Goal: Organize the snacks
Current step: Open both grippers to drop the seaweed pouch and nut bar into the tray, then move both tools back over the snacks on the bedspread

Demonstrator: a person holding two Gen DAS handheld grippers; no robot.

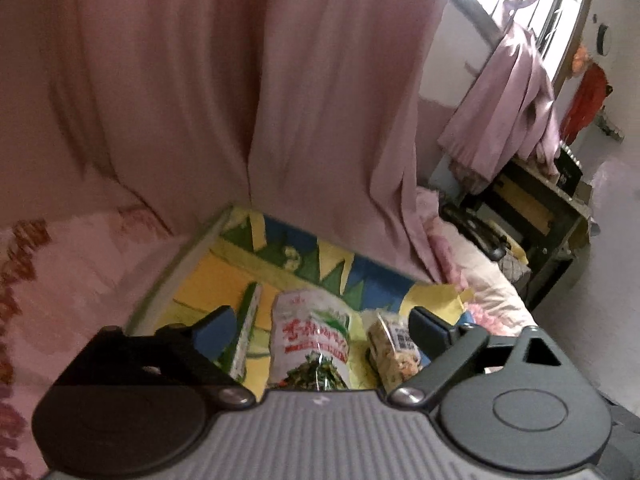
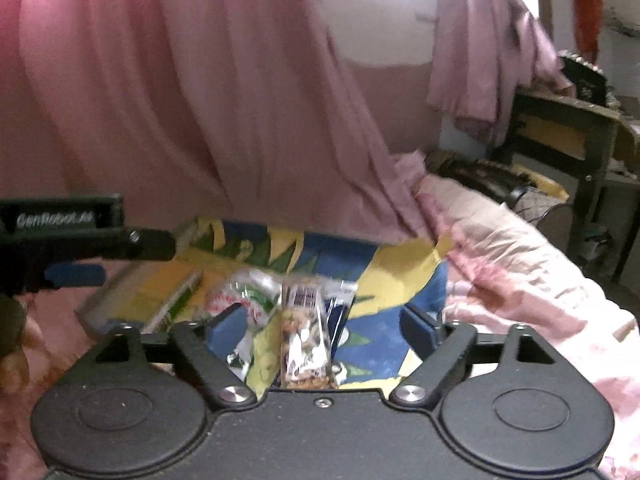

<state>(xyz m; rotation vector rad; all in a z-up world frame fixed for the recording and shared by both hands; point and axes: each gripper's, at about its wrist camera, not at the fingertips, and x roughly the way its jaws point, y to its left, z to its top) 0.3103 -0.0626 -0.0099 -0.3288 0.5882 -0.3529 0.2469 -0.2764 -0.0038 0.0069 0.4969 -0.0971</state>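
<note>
A low tray with a yellow, blue and green patterned floor (image 1: 224,276) lies on a pink bed. In it stand a white-and-green snack bag with red print (image 1: 310,340), a thin green-and-white packet (image 1: 246,332) to its left, and a clear packet of mixed snack (image 1: 394,350) to its right. My left gripper (image 1: 320,326) is open above them, empty. My right gripper (image 2: 326,326) is open too, with the clear packet (image 2: 304,344) between its fingers but not held; the white-and-green bag (image 2: 244,300) is just left. The left gripper's side (image 2: 80,236) shows at the left edge.
A pink curtain (image 1: 280,100) hangs right behind the tray. The pink patterned bedcover (image 2: 540,280) spreads to both sides. A dark desk (image 1: 540,208) with a chair stands at the right, under a bright window.
</note>
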